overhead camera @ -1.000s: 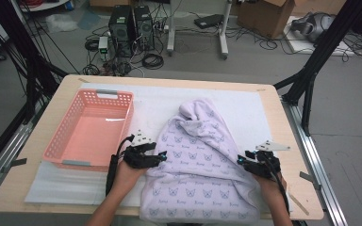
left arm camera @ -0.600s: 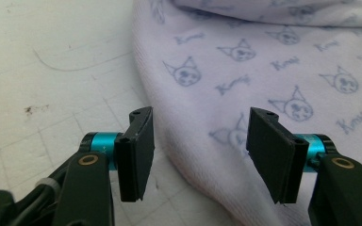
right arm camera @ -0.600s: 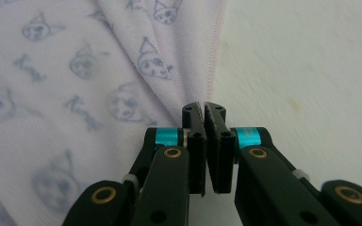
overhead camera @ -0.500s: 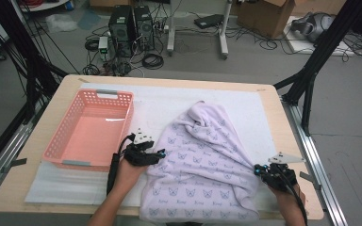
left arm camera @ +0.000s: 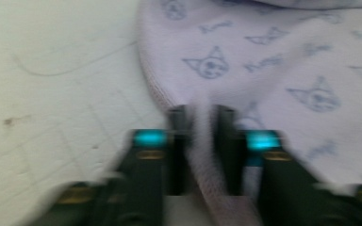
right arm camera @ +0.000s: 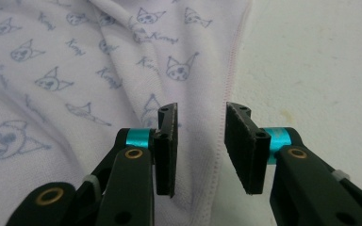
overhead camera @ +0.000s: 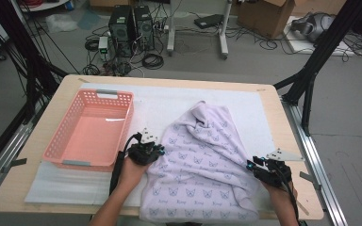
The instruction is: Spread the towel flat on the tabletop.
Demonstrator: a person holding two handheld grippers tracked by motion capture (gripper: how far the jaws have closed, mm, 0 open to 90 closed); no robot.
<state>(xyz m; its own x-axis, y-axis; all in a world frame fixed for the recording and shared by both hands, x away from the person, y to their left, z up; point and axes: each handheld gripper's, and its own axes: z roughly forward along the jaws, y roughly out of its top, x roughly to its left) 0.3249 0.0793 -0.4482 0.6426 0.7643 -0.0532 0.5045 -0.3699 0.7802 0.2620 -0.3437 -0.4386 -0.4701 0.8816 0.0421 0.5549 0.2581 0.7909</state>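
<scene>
- Two grippers are at work on one lavender towel (overhead camera: 202,165), and I read the table from left to right in the high view.
- Farthest left I see a pink basket (overhead camera: 92,129) sitting on the white mat (overhead camera: 160,101), with nothing in it.
- Just right of the basket, my left gripper (overhead camera: 156,151) sits at the towel's left edge. In the left gripper view its jaws have just closed and now pinch a fold of the hemmed edge (left arm camera: 202,141), which runs up between the two pads; that picture is blurred.
- In the middle, the towel lies spread over the mat on the near half of the table, printed with small cat faces. Its far end is bunched into a rumpled peak, and its near end hangs at the table's front edge.
- On the right, my right gripper (overhead camera: 254,165) is at the towel's right edge, near the table's right side. In the right gripper view its jaws (right arm camera: 200,141) have just been opening and stand apart, the stitched hem lying between them with no pad pressing on it.
- Right of that hem I see bare white mat (right arm camera: 320,61).
</scene>
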